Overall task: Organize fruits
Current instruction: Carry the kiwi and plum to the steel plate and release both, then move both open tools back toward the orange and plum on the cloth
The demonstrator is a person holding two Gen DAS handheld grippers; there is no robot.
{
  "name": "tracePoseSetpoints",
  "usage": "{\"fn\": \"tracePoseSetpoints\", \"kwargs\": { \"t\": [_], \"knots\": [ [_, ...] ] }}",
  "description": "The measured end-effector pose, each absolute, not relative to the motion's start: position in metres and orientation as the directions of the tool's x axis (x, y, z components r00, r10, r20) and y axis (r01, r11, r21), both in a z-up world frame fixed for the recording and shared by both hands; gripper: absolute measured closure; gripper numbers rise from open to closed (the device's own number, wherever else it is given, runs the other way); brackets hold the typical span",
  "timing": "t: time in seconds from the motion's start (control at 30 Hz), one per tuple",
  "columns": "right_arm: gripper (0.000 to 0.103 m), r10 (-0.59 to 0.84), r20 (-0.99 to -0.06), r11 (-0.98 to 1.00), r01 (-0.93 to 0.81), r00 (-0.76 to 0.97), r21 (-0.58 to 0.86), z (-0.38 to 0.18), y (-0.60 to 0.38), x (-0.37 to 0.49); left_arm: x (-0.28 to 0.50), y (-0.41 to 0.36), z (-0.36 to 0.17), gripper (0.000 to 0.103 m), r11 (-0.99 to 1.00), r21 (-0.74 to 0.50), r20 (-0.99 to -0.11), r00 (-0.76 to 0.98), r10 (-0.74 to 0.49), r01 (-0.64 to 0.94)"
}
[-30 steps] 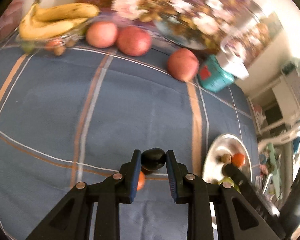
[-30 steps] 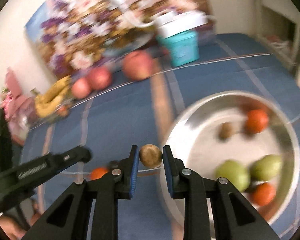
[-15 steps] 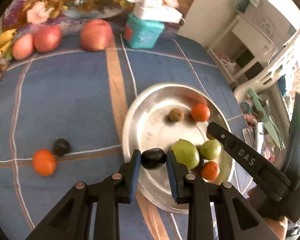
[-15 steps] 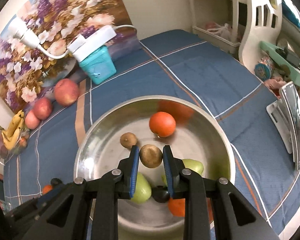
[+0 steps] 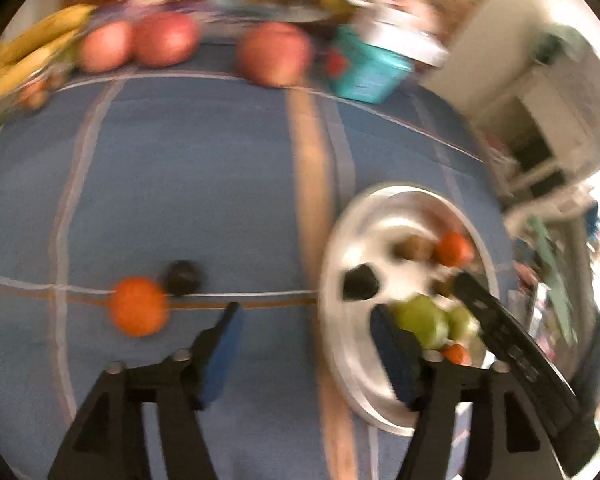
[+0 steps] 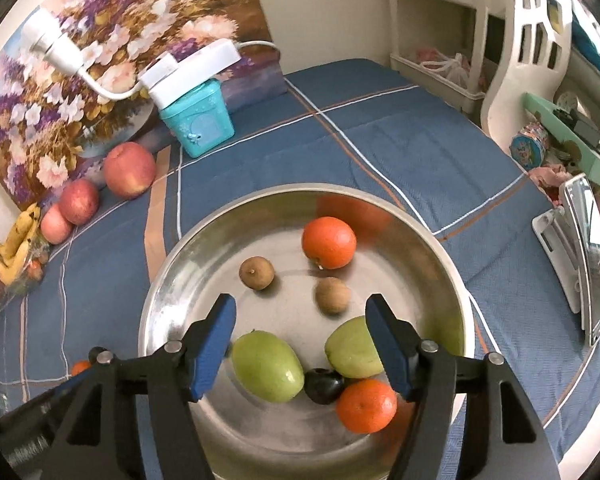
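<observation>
A steel bowl (image 6: 428, 236) sits on the blue cloth and holds two oranges (image 6: 329, 242), two green fruits (image 6: 267, 365), two small brown fruits (image 6: 332, 295) and a dark plum (image 6: 323, 385). My right gripper (image 6: 300, 340) is open and empty above the bowl. In the blurred left wrist view my left gripper (image 5: 306, 346) is open and empty over the cloth at the bowl's (image 5: 332, 344) left rim. An orange (image 5: 139, 306) and a dark plum (image 5: 183, 277) lie on the cloth to its left. A dark fruit (image 5: 360, 282) lies in the bowl.
Three red apples (image 6: 129, 169), bananas (image 6: 15, 242), a teal box (image 6: 198, 121) with a white power strip (image 6: 192, 69), and a flower painting (image 6: 112, 40) stand along the back. A shelf, a white chair and clutter are at the right.
Both grippers opened. The right one let its brown fruit drop into the bowl; the left one let its dark plum go into the bowl and swung back left.
</observation>
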State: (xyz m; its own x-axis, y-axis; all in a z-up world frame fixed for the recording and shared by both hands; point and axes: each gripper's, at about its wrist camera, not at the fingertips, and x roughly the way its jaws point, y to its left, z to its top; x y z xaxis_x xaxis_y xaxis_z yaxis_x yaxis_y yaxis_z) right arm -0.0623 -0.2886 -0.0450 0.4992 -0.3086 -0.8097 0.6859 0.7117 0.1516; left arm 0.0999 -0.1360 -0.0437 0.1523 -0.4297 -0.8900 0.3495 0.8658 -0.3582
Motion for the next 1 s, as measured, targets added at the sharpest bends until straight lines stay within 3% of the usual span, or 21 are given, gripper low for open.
{"fn": "tracePoseSetpoints", "kwargs": {
  "t": [0.13,0.23,0.53,0.6,0.67,1.0],
  "knots": [
    [0.017,-0.322,-0.808,0.741,0.663,0.493,0.109,-0.046,-0.277,-0.054,0.117,-0.101,-0.052,0.021,0.917,-0.336,-0.905,0.195,-0.377,0.213],
    [0.016,-0.338,-0.806,0.768,0.637,0.487,0.063,-0.047,-0.265,-0.046,0.123,-0.086,-0.041,0.008,0.933,-0.315,-0.903,0.248,-0.351,0.174],
    [0.014,-0.338,-0.799,0.823,0.569,0.497,0.006,-0.046,-0.234,-0.029,0.130,-0.057,-0.043,0.007,0.923,-0.376,-0.893,0.232,-0.385,0.082],
    [0.006,-0.343,-0.796,0.824,0.567,0.498,0.000,-0.046,-0.231,-0.028,0.130,-0.051,-0.040,0.005,0.924,-0.377,-0.891,0.245,-0.382,0.070],
    [0.004,-0.339,-0.792,0.827,0.562,0.507,0.005,-0.045,-0.227,-0.026,0.131,-0.041,-0.036,0.001,0.924,-0.377,-0.888,0.262,-0.378,0.056],
    [0.004,-0.280,-0.783,0.862,0.504,0.555,0.049,-0.040,-0.199,-0.011,0.144,-0.006,-0.025,0.000,0.973,-0.227,-0.893,0.391,-0.222,0.034]
  ]
}}
